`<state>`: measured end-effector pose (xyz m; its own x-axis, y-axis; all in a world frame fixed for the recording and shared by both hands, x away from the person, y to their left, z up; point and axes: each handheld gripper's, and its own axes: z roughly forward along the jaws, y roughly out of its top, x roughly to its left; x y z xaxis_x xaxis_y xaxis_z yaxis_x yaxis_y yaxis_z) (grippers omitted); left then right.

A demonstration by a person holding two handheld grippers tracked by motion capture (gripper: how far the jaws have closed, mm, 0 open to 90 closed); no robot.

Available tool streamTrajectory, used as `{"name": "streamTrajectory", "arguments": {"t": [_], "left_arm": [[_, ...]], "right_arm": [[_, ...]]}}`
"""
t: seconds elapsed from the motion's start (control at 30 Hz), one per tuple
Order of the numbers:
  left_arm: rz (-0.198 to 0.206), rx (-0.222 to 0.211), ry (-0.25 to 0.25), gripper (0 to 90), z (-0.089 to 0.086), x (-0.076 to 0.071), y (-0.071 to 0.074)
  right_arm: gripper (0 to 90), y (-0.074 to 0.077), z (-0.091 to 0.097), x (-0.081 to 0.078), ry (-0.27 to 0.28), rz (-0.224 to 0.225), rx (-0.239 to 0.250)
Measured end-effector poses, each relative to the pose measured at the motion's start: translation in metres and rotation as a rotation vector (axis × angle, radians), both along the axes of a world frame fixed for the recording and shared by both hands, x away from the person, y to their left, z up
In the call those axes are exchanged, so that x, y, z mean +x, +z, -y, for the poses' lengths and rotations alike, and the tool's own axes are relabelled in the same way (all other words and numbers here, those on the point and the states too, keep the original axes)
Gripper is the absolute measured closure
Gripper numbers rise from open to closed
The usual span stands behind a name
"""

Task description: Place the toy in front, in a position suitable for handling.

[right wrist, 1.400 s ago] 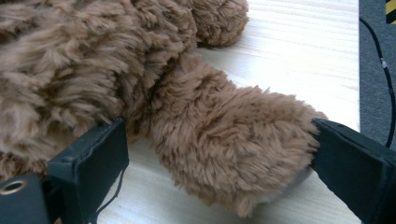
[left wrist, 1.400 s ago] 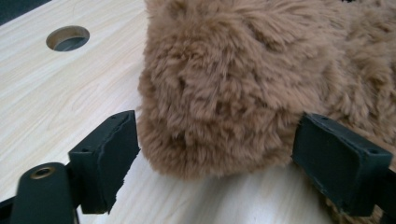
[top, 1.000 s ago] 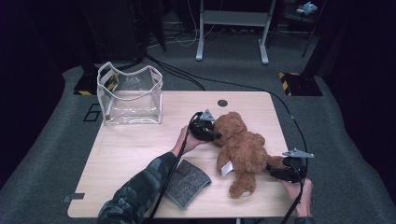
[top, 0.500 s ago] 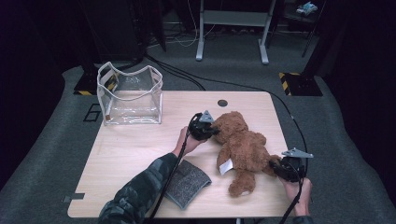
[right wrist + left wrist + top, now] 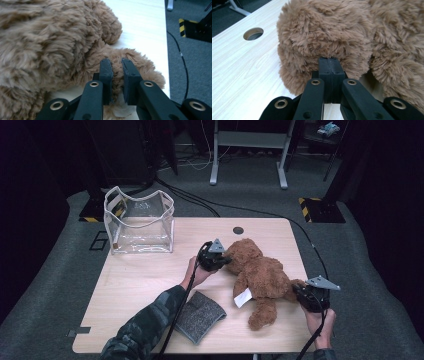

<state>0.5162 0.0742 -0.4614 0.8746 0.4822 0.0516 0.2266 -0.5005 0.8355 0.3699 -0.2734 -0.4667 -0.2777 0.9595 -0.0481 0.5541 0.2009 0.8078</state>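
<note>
My left gripper [image 5: 220,260] lies level at the head end of the brown teddy bear [image 5: 260,275], which is stretched on its back across the wooden table [image 5: 145,285]. In the left gripper view my two jaws stand pressed flat together, their tips buried in the fur at the edge of the bear's head [image 5: 324,32]; whether a tuft is pinched between them I cannot tell, since the pads meet with no gap showing. The round cable hole [image 5: 253,33] in the tabletop lies beyond and to the left of these tips. My right gripper [image 5: 307,296] lies at the bear's far end, near the table's right edge, and its jaws have just been closing: in the right gripper view they stand almost together, pinching a narrow fold of the bear's leg [image 5: 132,62] between the pads, with fur bulging on both sides of the fingers [image 5: 106,72]. The bear's body rises to the left of that grip, and a second limb lies beyond the tips. A white tag [image 5: 243,297] on the bear's flank lies between my two grippers. A grey cloth [image 5: 200,316] lies flat behind my left gripper, beside the forearm. A clear plastic bag [image 5: 140,222] stands upright, well apart from both grippers, at the table's far left corner.
</note>
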Motion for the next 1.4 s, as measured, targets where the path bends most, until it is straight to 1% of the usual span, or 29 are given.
{"name": "streamTrajectory", "arguments": {"t": [0.03,0.07,0.1,0.17,0.2,0.27,0.33,0.37,0.43,0.5,0.57,0.6,0.73,0.77,0.9,0.93,0.97,1.0,1.03,1.07,1.1,1.13,1.17,1.2,1.27,1.3,1.37,1.4], "left_arm": [[-0.004,-0.001,-0.007,90.0,-0.001,-0.001,0.002],[0.003,-0.011,-0.002,90.0,-0.002,-0.002,0.003],[0.004,-0.007,-0.003,90.0,-0.004,-0.003,0.005],[0.021,-0.017,-0.002,90.0,-0.007,-0.005,0.007],[0.021,-0.013,-0.002,90.0,-0.008,-0.006,0.009],[0.035,-0.02,0.009,90.0,-0.013,-0.008,0.011],[0.033,-0.038,0.016,90.0,-0.018,-0.009,0.014],[0.036,-0.036,0.014,90.0,-0.021,-0.01,0.016],[0.045,-0.034,0.025,90.0,-0.027,-0.013,0.02],[0.047,-0.044,0.041,90.0,-0.033,-0.015,0.023],[0.062,-0.04,0.051,90.0,-0.041,-0.018,0.025],[0.058,-0.034,0.054,90.0,-0.045,-0.019,0.027],[0.062,-0.062,0.094,90.0,-0.061,-0.023,0.029],[0.056,-0.057,0.093,90.0,-0.066,-0.023,0.03],[0.053,-0.076,0.129,90.0,-0.081,-0.027,0.032],[0.05,-0.074,0.134,90.0,-0.085,-0.029,0.033],[0.06,-0.081,0.147,90.0,-0.089,-0.03,0.032],[0.055,-0.085,0.156,90.0,-0.093,-0.032,0.032],[0.053,-0.077,0.154,90.0,-0.097,-0.033,0.032],[0.056,-0.083,0.166,90.0,-0.101,-0.035,0.032],[0.049,-0.075,0.171,90.0,-0.104,-0.036,0.031],[0.052,-0.081,0.183,90.0,-0.108,-0.038,0.03],[0.042,-0.077,0.19,90.0,-0.112,-0.039,0.03],[0.051,-0.075,0.203,90.0,-0.115,-0.041,0.029],[0.05,-0.076,0.216,90.0,-0.123,-0.044,0.03],[0.051,-0.078,0.228,90.0,-0.126,-0.045,0.03],[0.054,-0.081,0.243,90.0,-0.133,-0.049,0.029],[0.054,-0.079,0.25,90.0,-0.137,-0.05,0.029]], "right_arm": [[81.0,0.001,-0.001,0.001,0.001,0.01,-0.01],[81.1,0.003,-0.002,0.002,-0.001,0.02,-0.009],[81.3,0.004,-0.002,0.003,0.001,0.03,-0.016],[81.6,0.008,-0.003,0.004,0.001,0.045,-0.022],[81.7,0.009,-0.004,0.005,0.001,0.058,-0.025],[81.8,0.013,-0.006,0.007,0.007,0.078,-0.037],[81.9,0.017,-0.01,0.011,0.015,0.085,-0.05],[81.9,0.019,-0.011,0.014,0.023,0.09,-0.055],[81.9,0.023,-0.014,0.019,0.034,0.094,-0.059],[81.9,0.028,-0.018,0.026,0.046,0.104,-0.063],[82.0,0.032,-0.023,0.034,0.06,0.108,-0.067],[82.0,0.034,-0.026,0.038,0.07,0.108,-0.073],[82.1,0.041,-0.038,0.054,0.106,0.113,-0.081],[82.1,0.042,-0.041,0.058,0.116,0.112,-0.083],[82.2,0.047,-0.054,0.073,0.151,0.11,-0.094],[82.2,0.048,-0.057,0.076,0.156,0.108,-0.091],[82.2,0.049,-0.06,0.08,0.167,0.111,-0.094],[82.2,0.049,-0.064,0.084,0.178,0.11,-0.095],[82.2,0.05,-0.067,0.087,0.188,0.109,-0.095],[82.2,0.05,-0.071,0.09,0.194,0.108,-0.096],[82.2,0.05,-0.075,0.094,0.207,0.103,-0.101],[82.2,0.051,-0.079,0.097,0.22,0.108,-0.105],[82.2,0.051,-0.083,0.1,0.227,0.104,-0.11],[82.2,0.052,-0.087,0.104,0.239,0.1,-0.112],[82.2,0.052,-0.095,0.112,0.262,0.103,-0.119],[82.2,0.052,-0.1,0.115,0.265,0.098,-0.113],[82.2,0.051,-0.11,0.123,0.29,0.101,-0.129],[82.2,0.05,-0.115,0.126,0.292,0.091,-0.116]]}}
